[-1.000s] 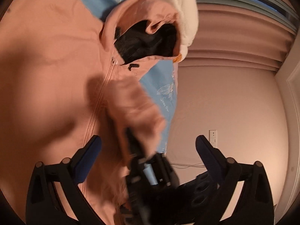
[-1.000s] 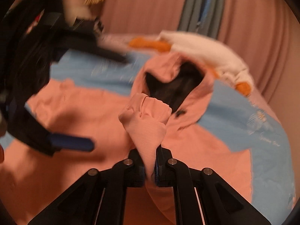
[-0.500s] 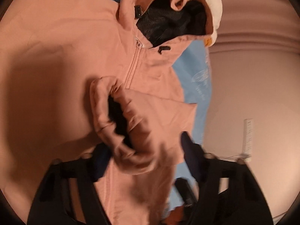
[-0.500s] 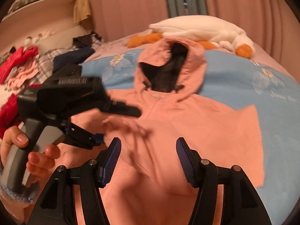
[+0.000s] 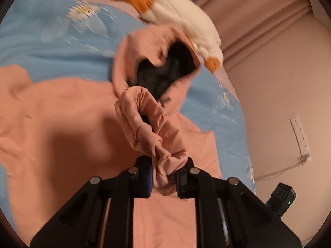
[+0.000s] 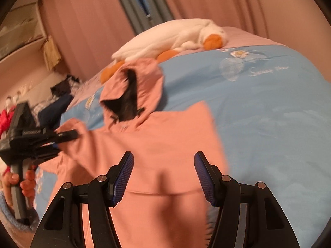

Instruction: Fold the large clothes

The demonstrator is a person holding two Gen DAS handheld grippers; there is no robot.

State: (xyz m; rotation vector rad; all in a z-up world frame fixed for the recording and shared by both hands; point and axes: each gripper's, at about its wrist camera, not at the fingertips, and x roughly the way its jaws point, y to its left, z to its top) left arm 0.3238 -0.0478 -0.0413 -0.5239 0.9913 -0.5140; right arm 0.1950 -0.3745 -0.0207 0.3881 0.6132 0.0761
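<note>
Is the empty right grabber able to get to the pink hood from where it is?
Probably yes. The right gripper is open and holds nothing, and only flat jacket lies between it and the hood. The left gripper pinches the sleeve cuff off to one side.

Black grippers, left (image 5: 163, 180) and right (image 6: 163, 177), blue-padded jaws, silver screws.

jackets: 1 (image 5: 68, 124) | plush geese: 1 (image 5: 186, 22) | tongs: 2 (image 5: 163, 177) (image 6: 163, 175) | blankets: 1 (image 6: 269, 124)
</note>
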